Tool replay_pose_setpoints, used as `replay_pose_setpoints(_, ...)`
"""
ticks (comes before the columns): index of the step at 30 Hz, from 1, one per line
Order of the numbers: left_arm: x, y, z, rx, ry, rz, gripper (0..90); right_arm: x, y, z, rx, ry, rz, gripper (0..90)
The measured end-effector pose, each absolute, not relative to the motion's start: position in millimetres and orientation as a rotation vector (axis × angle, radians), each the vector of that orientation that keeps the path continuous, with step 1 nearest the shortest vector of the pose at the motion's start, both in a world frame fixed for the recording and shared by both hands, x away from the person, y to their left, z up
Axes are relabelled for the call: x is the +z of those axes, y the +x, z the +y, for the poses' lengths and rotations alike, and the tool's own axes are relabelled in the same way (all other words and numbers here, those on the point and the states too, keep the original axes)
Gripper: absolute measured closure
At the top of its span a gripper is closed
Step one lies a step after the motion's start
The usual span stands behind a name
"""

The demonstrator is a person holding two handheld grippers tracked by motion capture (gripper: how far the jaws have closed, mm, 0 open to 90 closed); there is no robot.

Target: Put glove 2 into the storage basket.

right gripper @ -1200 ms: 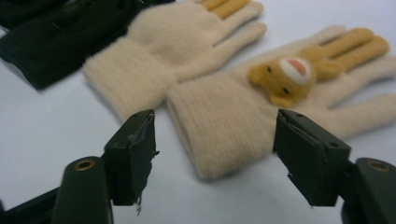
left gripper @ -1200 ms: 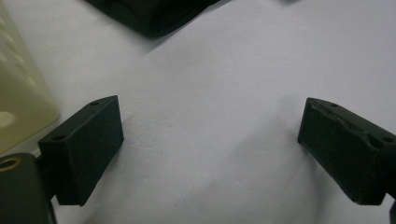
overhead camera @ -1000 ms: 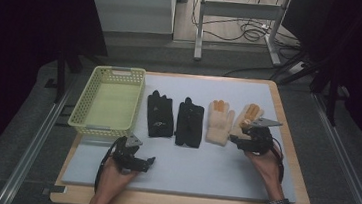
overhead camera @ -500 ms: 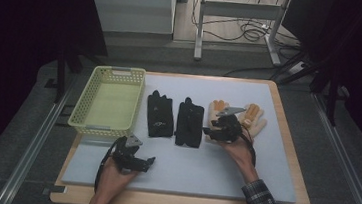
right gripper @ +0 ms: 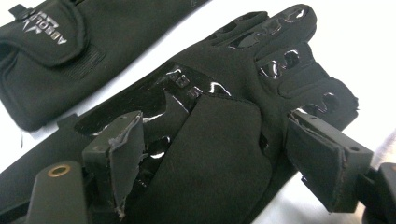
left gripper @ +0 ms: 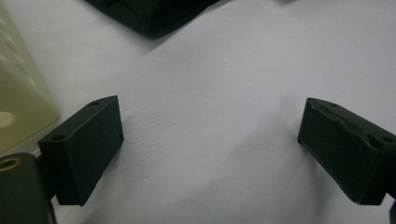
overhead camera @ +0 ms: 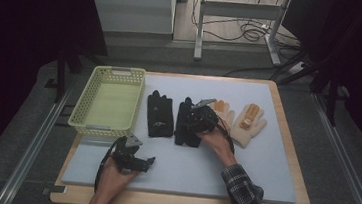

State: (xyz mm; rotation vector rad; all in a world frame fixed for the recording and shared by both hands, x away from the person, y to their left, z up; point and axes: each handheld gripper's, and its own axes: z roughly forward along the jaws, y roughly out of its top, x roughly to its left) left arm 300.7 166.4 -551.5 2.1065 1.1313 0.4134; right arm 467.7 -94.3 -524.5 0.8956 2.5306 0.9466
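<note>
Four gloves lie in a row on the pale mat (overhead camera: 263, 170): two black ones (overhead camera: 160, 115) (overhead camera: 184, 135) and two tan ones (overhead camera: 224, 112) (overhead camera: 248, 123). My right gripper (overhead camera: 194, 121) hovers low over the right black glove. In the right gripper view that glove (right gripper: 224, 154) lies palm up between the wide-apart jaws of the right gripper (right gripper: 210, 135), which have just been opening; the pads do not squeeze it. The other black glove (right gripper: 51, 56) lies beyond. My left gripper (overhead camera: 135, 160) rests near the mat's front, and in its own view the left gripper (left gripper: 210, 116) stands open over bare mat.
A yellow-green plastic basket (overhead camera: 106, 102) stands at the mat's left, its corner (left gripper: 18, 93) close to my left gripper. The wooden table edge (overhead camera: 287, 122) frames the mat. Table legs and cables lie on the floor behind.
My right gripper has swept left from the tan gloves to the right black glove. The left hand and its gripper have stayed where they were.
</note>
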Motion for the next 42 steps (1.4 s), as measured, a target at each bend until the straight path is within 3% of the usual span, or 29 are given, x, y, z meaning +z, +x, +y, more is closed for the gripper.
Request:
replay_pose_setpoints(3, -551.5, 300.7, 166.4, 0.414, 2.107, 1.131, 7.1, -525.2, 469.4, -94.1, 0.950, 0.915, 2.550, 26.6)
replay_pose_setpoints(5, -551.5, 300.7, 166.3, 0.414, 2.107, 1.131, 7.1, -525.1, 467.6, -95.2, 0.974, 0.930, 2.568, 36.4)
replay_pose_setpoints(6, -551.5, 300.7, 166.3, 0.414, 2.107, 1.131, 7.1, -524.4, 465.8, -96.1, 0.998, 0.930, 2.582, 49.4)
replay_pose_setpoints(8, -551.5, 300.6, 166.3, 0.414, 2.107, 1.131, 7.1, -523.9, 464.7, -95.5, 1.006, 0.925, 2.592, 54.7)
replay_pose_setpoints(10, -551.5, 300.6, 166.2, 0.414, 2.107, 1.131, 7.1, -520.9, 461.5, -93.3, 0.968, 0.926, 2.575, 71.0)
replay_pose_setpoints(14, -551.5, 300.7, 166.3, 0.414, 2.107, 1.132, 7.1, -518.0, 460.1, -94.1, 0.965, 0.934, 2.568, 77.9)
replay_pose_setpoints(23, -551.5, 300.7, 166.3, 0.413, 2.107, 1.132, 7.1, -492.3, 434.1, -106.9, 1.059, 0.905, 2.556, 78.7)
replay_pose_setpoints(30, -551.6, 300.7, 166.1, 0.415, 2.104, 1.133, 7.1, -470.6, 381.4, -118.9, 1.136, 0.888, 2.565, 78.5)
replay_pose_setpoints(35, -551.5, 300.7, 166.2, 0.415, 2.104, 1.132, 7.1, -476.2, 354.1, -122.1, 1.146, 0.882, 2.571, 78.0)
replay_pose_setpoints(37, -551.6, 300.6, 166.0, 0.413, 2.102, 1.135, 7.1, -486.2, 343.9, -123.8, 1.145, 0.879, 2.580, 73.0)
replay_pose_setpoints(40, -551.6, 300.6, 166.0, 0.414, 2.102, 1.135, 7.1, -502.5, 335.2, -132.4, 1.114, 0.874, 2.569, 53.1)
replay_pose_setpoints(42, -551.6, 300.6, 166.0, 0.414, 2.102, 1.135, 7.1, -498.0, 335.9, -147.7, 1.135, 0.891, 2.541, 51.2)
